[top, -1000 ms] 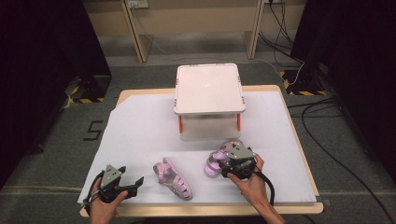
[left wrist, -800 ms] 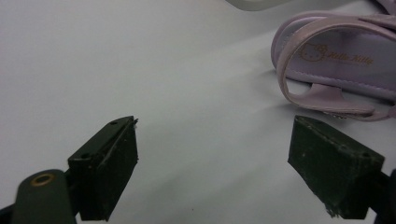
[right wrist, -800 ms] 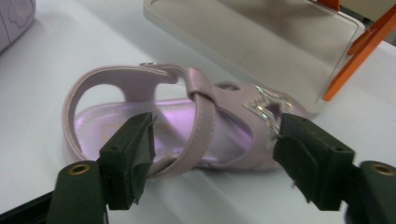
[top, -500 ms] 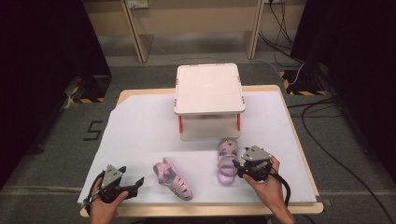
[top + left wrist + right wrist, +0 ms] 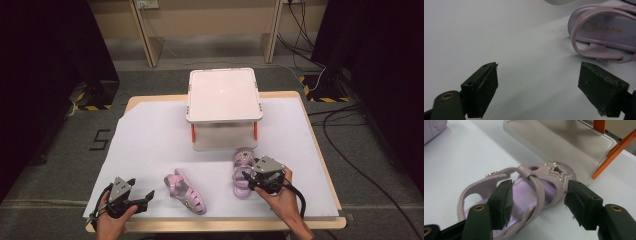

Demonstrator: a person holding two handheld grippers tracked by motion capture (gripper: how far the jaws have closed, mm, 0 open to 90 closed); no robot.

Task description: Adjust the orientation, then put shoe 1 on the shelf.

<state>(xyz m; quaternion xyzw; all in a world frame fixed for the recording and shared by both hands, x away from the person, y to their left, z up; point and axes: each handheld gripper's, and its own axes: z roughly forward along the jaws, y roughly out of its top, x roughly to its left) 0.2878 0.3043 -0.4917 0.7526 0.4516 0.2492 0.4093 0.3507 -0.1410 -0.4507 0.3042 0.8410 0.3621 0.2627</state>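
Note:
Two small lilac sandals lie on the white table cover. One sandal lies at an angle at the front middle; its heel strap is ahead and to the right of my open left gripper, which rests at the front left with nothing between its jaws. The other sandal, with a glittery star on its strap, lies toe toward the box. My right gripper is open, its jaws standing either side of this sandal's straps, just right of the sandal.
A white lidded storage box with orange latches stands at the middle back, just beyond the star sandal. The table's front edge runs close under both hands. Cables lie on the floor at the right.
My right gripper has let go of the star sandal, which now lies flat with its toe toward the box, and has drawn back to the right. The left gripper has stayed put.

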